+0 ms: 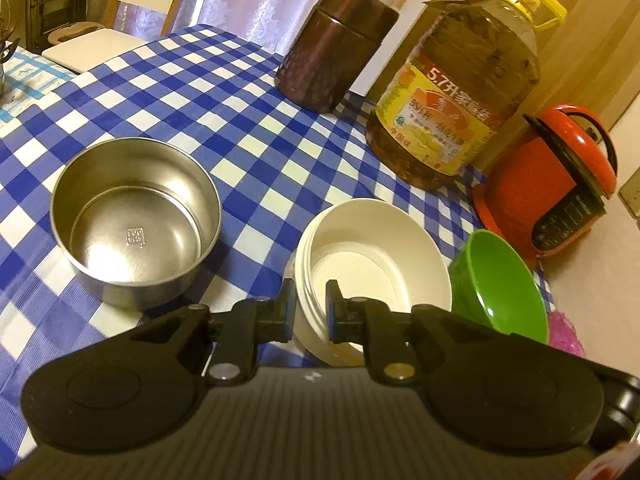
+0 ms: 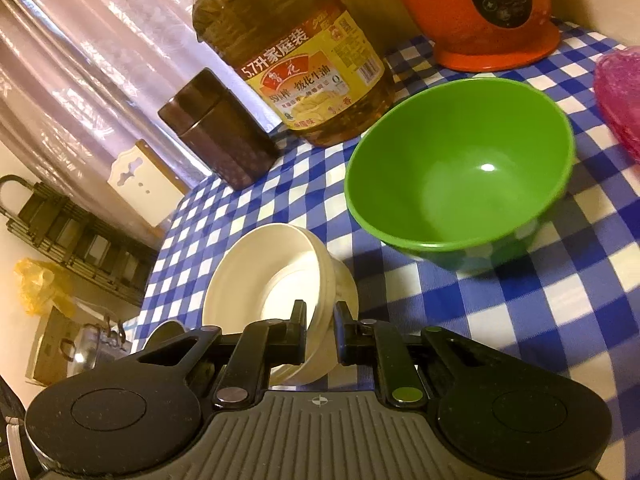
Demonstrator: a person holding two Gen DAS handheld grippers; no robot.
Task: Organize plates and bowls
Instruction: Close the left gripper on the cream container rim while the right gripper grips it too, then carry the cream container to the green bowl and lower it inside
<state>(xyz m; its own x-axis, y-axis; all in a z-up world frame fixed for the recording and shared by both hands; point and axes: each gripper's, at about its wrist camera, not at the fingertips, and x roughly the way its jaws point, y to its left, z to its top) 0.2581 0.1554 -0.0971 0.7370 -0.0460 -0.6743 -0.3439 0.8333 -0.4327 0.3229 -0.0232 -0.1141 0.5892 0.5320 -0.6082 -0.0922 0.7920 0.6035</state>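
A stack of white bowls (image 1: 380, 256) stands on the blue checked tablecloth (image 1: 224, 92). My left gripper (image 1: 309, 306) is shut on the near left rim of the stack. In the right wrist view the white stack (image 2: 276, 276) is tilted, and my right gripper (image 2: 320, 328) is shut on its rim. A green bowl (image 1: 500, 280) sits to the right of the stack, and it also shows in the right wrist view (image 2: 460, 184). A steel bowl (image 1: 136, 220) stands to the left.
A large oil bottle (image 1: 456, 92), a dark brown canister (image 1: 336, 44) and an orange cooker (image 1: 552, 176) stand along the table's far side. A pink dish (image 2: 620, 92) lies at the right edge. White chairs (image 1: 96, 44) stand beyond the table.
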